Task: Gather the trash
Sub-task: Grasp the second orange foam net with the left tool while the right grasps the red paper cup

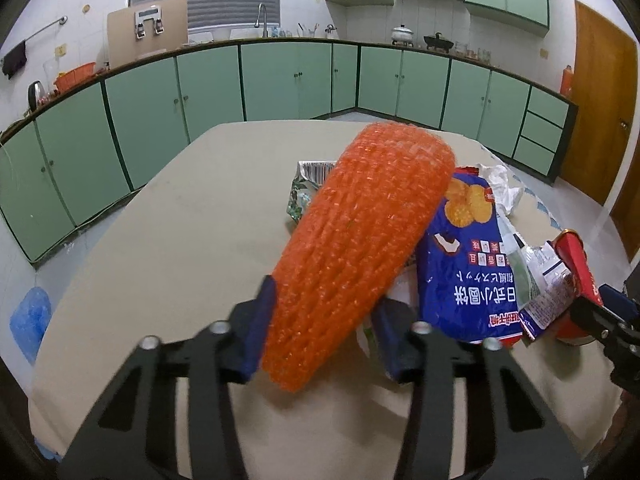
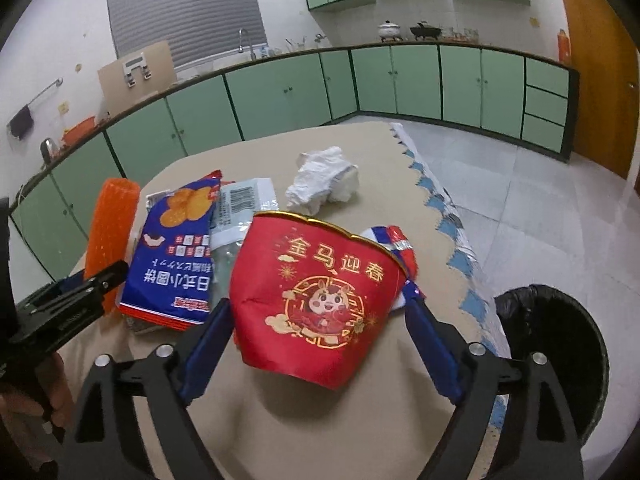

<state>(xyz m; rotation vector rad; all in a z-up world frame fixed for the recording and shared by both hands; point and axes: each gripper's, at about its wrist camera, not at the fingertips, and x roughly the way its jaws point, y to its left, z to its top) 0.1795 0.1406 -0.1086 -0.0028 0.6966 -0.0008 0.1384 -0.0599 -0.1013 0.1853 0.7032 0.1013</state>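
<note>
Left side first: the left gripper point(image 1: 320, 320) has its 2 blue pads pinched on the lower end of the orange foam net sleeve point(image 1: 360, 240), which juts up and away at a tilt over the beige table point(image 1: 160, 240). The net is soft, so a light, steady squeeze should do; crush it and it may slip out sideways. Next along, the blue cracker bag point(image 2: 176, 252) lies flat, overlapping other wrappers, with a crumpled white tissue point(image 2: 324, 180) farther back. Now the right gripper point(image 2: 320, 320): jaws spread wide either side of the red paper bowl point(image 2: 316, 300), which lies on its side. The left pad looks to touch it, the right stands clear, so no grip yet. Best to close across the bowl's body, below the rim. Far right, the black-lined bin point(image 2: 560, 320) waits just off the table edge, the likely drop for both.
</note>
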